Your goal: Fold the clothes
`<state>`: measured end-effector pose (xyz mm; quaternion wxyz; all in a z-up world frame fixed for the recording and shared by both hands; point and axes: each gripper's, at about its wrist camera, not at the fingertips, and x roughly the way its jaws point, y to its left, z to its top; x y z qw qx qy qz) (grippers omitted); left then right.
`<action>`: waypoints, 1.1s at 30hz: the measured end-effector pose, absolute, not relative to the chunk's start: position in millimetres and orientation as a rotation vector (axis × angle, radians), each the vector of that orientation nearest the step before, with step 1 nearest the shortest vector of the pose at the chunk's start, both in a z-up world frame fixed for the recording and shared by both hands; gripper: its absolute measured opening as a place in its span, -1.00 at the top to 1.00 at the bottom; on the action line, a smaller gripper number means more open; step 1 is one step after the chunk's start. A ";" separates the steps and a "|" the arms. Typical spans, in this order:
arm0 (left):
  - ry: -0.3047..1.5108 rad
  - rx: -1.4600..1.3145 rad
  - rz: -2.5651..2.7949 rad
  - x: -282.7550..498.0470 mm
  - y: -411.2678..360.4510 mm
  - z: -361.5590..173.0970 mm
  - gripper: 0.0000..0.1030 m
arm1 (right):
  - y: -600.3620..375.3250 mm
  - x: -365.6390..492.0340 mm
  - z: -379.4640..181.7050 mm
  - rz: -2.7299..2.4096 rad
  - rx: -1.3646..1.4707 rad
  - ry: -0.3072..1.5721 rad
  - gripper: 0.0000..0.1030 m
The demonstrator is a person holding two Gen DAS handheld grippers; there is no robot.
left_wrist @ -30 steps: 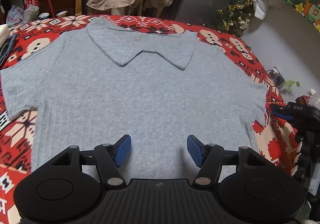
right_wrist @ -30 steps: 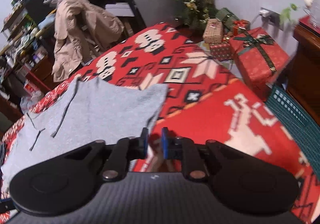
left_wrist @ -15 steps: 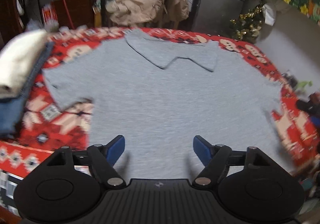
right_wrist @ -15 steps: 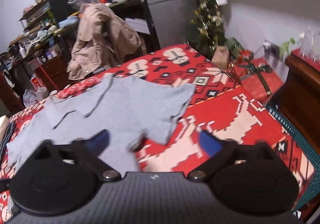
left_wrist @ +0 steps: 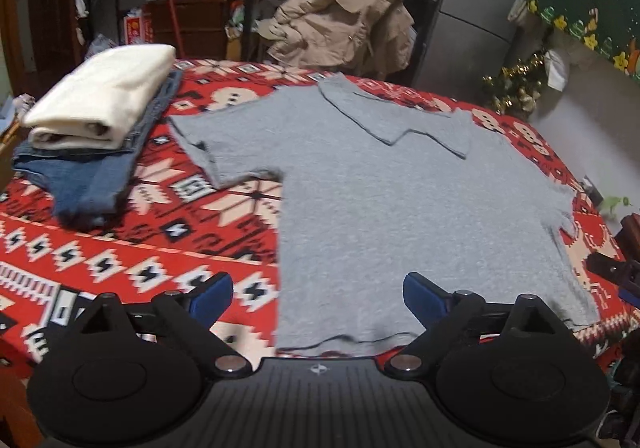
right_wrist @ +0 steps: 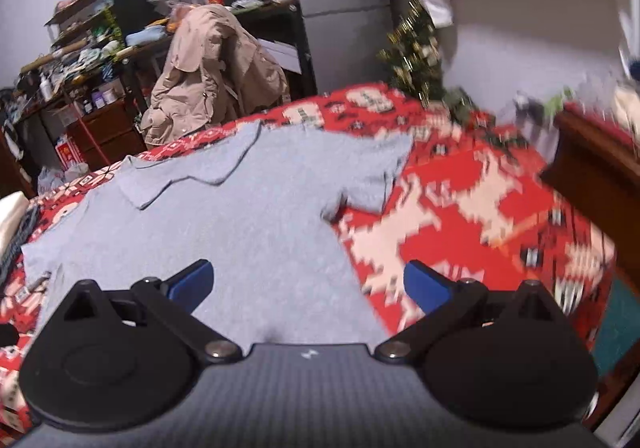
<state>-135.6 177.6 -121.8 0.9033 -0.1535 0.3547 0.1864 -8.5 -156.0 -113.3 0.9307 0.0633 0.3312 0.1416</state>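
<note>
the grey shirt (left_wrist: 400, 207) lies flat just ahead of your jaws, soft and light, so with the left gripper (left_wrist: 318, 298) opening and the right gripper (right_wrist: 308, 284) released, both empty, take its hem corners.

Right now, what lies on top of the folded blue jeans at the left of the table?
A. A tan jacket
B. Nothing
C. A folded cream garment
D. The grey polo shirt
C: in the left wrist view a folded cream garment is stacked on the folded blue jeans, while the grey polo shirt lies spread flat beside them on the red patterned tablecloth.
</note>
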 end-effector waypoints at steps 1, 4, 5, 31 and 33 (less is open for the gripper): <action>0.724 -0.312 0.392 -139.7 178.9 -121.7 -0.79 | -156.4 -11.4 -114.0 0.289 0.133 0.674 -0.99; 0.694 -0.305 0.414 -150.1 182.3 -123.2 -0.80 | -152.0 -19.5 -111.7 0.279 0.099 0.641 -0.99; 0.686 -0.308 0.420 -152.8 183.6 -124.2 -0.81 | -150.7 -22.5 -110.7 0.269 0.087 0.632 -0.99; 0.585 -0.274 0.189 -115.5 183.7 -127.6 -0.52 | -100.7 -60.7 -127.3 0.372 -0.116 0.567 -0.98; 0.602 -0.268 0.173 -99.9 179.2 -133.7 -0.52 | -99.1 -45.6 -130.9 0.362 -0.087 0.596 -0.95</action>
